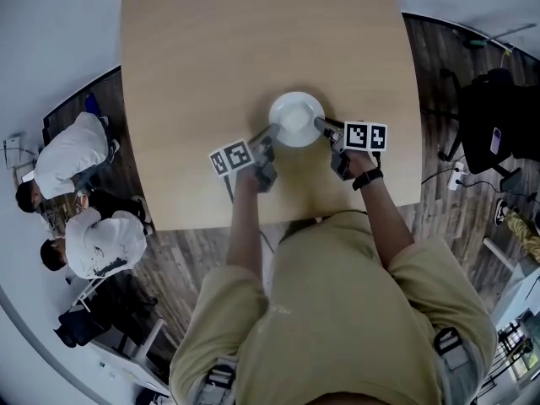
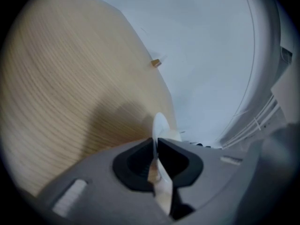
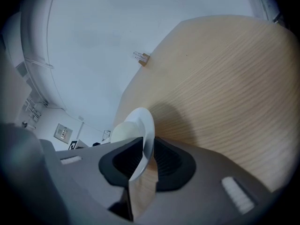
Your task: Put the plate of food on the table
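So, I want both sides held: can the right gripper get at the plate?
Probably yes: the right gripper already has the rim of the plate between its jaws, and nothing on the table stands in its way.

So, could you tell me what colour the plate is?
The plate is plain white; the head view shows it best.

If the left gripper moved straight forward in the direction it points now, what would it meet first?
The plate: its rim sits between the jaws of the left gripper, so the gripper would push the plate along. Beyond it, probably the right gripper on the opposite rim.
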The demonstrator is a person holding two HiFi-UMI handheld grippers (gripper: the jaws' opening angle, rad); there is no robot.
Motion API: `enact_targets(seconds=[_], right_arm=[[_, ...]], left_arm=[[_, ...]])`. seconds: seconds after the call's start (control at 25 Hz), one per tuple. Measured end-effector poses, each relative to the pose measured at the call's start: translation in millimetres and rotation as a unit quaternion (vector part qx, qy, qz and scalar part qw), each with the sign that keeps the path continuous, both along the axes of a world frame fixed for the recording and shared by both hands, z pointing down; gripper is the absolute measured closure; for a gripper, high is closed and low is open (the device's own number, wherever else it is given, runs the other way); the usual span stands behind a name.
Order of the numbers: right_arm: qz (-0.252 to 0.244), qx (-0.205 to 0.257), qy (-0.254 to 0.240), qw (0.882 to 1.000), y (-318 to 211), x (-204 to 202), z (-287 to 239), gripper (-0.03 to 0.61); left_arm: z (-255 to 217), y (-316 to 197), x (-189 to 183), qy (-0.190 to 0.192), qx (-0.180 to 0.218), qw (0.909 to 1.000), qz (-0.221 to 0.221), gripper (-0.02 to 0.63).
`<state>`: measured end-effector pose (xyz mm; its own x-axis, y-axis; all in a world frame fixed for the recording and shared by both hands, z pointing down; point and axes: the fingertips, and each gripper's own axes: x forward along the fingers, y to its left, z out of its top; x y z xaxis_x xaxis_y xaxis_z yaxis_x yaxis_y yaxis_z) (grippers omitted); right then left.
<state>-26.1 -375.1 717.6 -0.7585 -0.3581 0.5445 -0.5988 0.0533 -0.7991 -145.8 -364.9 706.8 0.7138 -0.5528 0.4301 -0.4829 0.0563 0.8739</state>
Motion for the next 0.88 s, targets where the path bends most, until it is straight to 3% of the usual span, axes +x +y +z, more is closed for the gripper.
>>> enact_targets(seconds=[0.44,0.68,0.88], right_arm=[[-0.007,-0.010,0.022,1.000,-13.0,1.9,18.9,0.514],[-0.017,-0.011,0.033,0.999,-15.9,-0.4,26.0,0.507],[-0.001,-0.008,0.027,1.000,-17.0,-1.6,23.5,0.449]], left_arm=[[32.6,-8.6,-1.0,-0.097,-0.028,0.9945,0.027,0.560],[41.9,-9.4,-3.0,-0.112,-0.039,0.9927,0.022,0.557],[42.3,-5.3,-2.3,-0.133,-0.045,0.9898,0.023,0.558]])
